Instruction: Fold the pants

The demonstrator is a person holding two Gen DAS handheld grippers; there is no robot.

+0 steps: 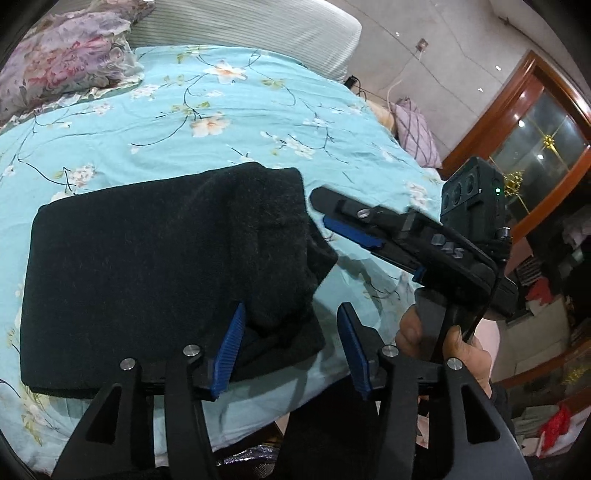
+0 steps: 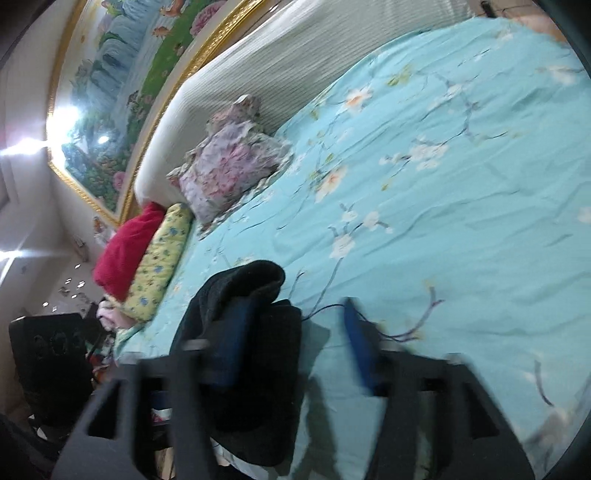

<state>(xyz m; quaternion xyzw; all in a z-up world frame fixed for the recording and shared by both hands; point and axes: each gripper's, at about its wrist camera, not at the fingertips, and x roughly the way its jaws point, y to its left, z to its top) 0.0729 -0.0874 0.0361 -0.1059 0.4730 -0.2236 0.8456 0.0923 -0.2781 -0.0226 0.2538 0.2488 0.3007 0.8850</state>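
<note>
The black pants (image 1: 155, 266) lie folded into a thick rectangle on the light blue floral bedsheet (image 1: 221, 122). My left gripper (image 1: 291, 321) stands open over their near right corner; the left pad overlaps the cloth and the right pad is over bare sheet. The right gripper (image 1: 321, 212), held by a hand (image 1: 461, 350), sits just off the pants' right edge, its tips apart from the cloth. In the blurred right wrist view, the right gripper (image 2: 291, 314) is open. The pants (image 2: 258, 369) bunch around its left finger, and only bedsheet (image 2: 443, 184) lies before the right one.
A floral pillow (image 1: 62, 62) and the striped headboard (image 1: 240, 22) lie at the far end of the bed. A purple pillow (image 1: 417, 133) and a wooden glass-door cabinet (image 1: 535, 122) stand to the right. A red blanket (image 2: 129, 243) and yellow pillow (image 2: 159, 258) line the bed's edge.
</note>
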